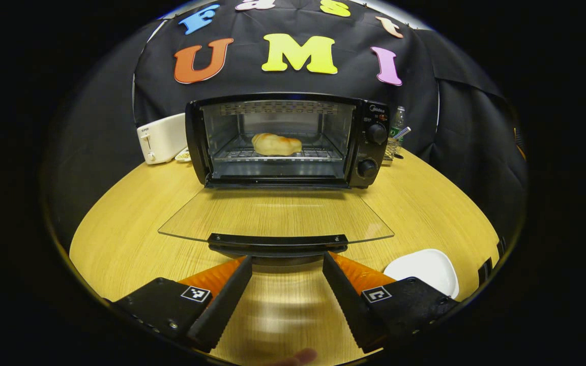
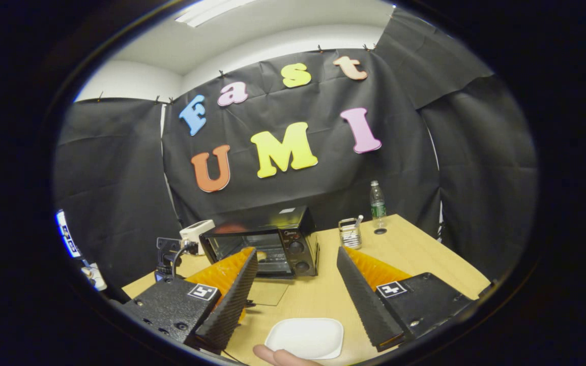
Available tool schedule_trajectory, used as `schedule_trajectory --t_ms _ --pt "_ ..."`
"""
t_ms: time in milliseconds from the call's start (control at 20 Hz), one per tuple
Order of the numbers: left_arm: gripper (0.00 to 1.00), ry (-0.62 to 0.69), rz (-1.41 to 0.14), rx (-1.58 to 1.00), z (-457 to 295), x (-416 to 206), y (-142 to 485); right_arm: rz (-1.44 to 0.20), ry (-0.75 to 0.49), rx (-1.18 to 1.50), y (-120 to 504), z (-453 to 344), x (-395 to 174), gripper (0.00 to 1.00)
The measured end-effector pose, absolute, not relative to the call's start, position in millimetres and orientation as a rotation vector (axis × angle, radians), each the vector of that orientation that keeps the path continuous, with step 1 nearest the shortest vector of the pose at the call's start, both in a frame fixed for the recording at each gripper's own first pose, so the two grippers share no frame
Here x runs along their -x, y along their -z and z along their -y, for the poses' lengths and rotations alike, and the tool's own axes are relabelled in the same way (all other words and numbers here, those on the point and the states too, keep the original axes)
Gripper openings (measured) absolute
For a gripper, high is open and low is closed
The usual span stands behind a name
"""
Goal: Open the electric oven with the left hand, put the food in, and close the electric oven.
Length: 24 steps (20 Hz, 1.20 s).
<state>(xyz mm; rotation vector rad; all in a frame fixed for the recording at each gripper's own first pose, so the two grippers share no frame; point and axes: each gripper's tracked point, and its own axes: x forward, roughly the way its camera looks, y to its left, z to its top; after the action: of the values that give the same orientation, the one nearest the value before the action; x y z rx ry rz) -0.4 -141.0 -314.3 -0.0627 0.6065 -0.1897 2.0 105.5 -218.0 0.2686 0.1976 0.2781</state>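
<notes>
Electric oven [image 1: 285,140] sits mid-frame on a light wood table [image 1: 425,203], black cloth booth walls behind. Its glass door [image 1: 275,216] is flopped down flat, and a pale bread roll [image 1: 275,144] lies on the rack. White plate [image 1: 425,269] at lower right. Left gripper [image 1: 287,295] and right gripper [image 2: 298,300] both gape wide, holding nothing.

Glossy black oven [image 1: 283,140], clear glass door [image 1: 272,213], metal wire rack [image 1: 277,154]; tabletop [image 1: 425,203] light wood grain, slight sheen.
</notes>
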Motion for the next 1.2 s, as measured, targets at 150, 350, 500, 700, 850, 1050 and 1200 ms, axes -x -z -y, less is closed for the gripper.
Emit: schedule_trajectory --t_ms 150,350,500,700,850,1050,1200 --pt "0.93 0.185 -0.587 0.047 141.5 -2.8 304.7 -0.201 -0.278 -0.273 217.8 -104.3 -0.5 0.98" --pt "0.93 0.165 -0.53 0.002 137.4 -11.7 282.7 -0.195 -0.276 -0.271 215.5 -102.8 -1.3 0.93" --pt "0.93 0.157 -0.467 -0.013 134.6 -27.2 257.5 -0.195 -0.275 -0.271 215.0 -102.6 -3.1 0.93" --pt "0.97 0.142 -0.419 -0.035 132.7 -52.2 231.1 -0.196 -0.271 -0.271 212.9 -99.1 -2.3 0.98" --pt "0.97 0.144 -0.458 0.0 137.0 -63.8 236.3 -0.185 -0.262 -0.274 207.7 -93.0 -2.0 0.93" --pt "0.98 0.138 -0.444 0.001 137.2 -70.9 235.9 -0.18 -0.242 -0.263 209.9 -81.3 -1.5 0.93" --pt "0.98 0.15 -0.439 0.001 141.0 -63.0 233.1 -0.2 -0.227 -0.276 214.1 -75.2 -2.9 0.93"
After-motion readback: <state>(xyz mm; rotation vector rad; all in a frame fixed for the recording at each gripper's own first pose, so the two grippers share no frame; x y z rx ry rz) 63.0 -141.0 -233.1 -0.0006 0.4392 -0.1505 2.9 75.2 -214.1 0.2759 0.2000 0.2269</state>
